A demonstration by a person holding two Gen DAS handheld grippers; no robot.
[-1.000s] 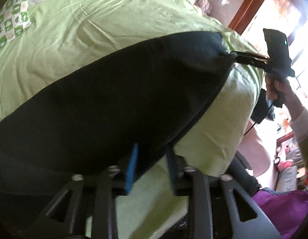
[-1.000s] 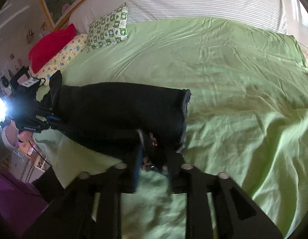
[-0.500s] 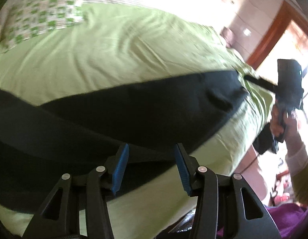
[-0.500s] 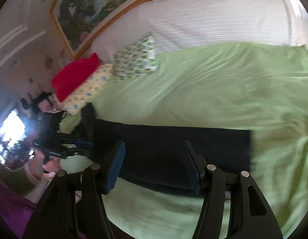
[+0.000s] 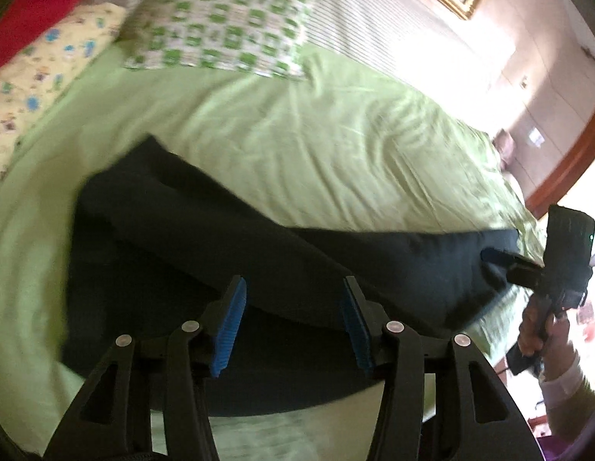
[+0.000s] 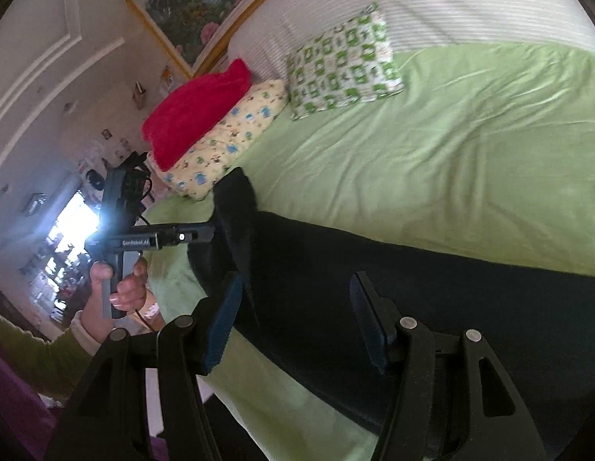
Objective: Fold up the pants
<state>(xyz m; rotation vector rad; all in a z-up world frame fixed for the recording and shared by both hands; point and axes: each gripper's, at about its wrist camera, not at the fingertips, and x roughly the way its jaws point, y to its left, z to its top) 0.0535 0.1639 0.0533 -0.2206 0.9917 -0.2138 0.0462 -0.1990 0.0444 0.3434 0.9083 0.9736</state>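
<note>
Black pants (image 5: pixel 259 253) lie stretched along the near edge of the green bed (image 5: pixel 336 146); they also show in the right wrist view (image 6: pixel 413 288). My left gripper (image 5: pixel 293 319) is open, its blue pads spread just above the pants. My right gripper (image 6: pixel 297 319) is open too, over the other end of the pants. Each view shows the other gripper at the far end of the pants: the right one (image 5: pixel 501 261) and the left one (image 6: pixel 205 232), both touching the cloth.
A green-patterned pillow (image 6: pixel 343 65), a yellow pillow (image 6: pixel 228 142) and a red cushion (image 6: pixel 197 111) lie at the head of the bed. A striped headboard (image 5: pixel 374 27) stands behind. A wooden door frame (image 5: pixel 566 161) is beyond the bed.
Both grippers opened and let go of the pants, which now lie flat along the bed edge. Both cameras tilted up toward the headboard.
</note>
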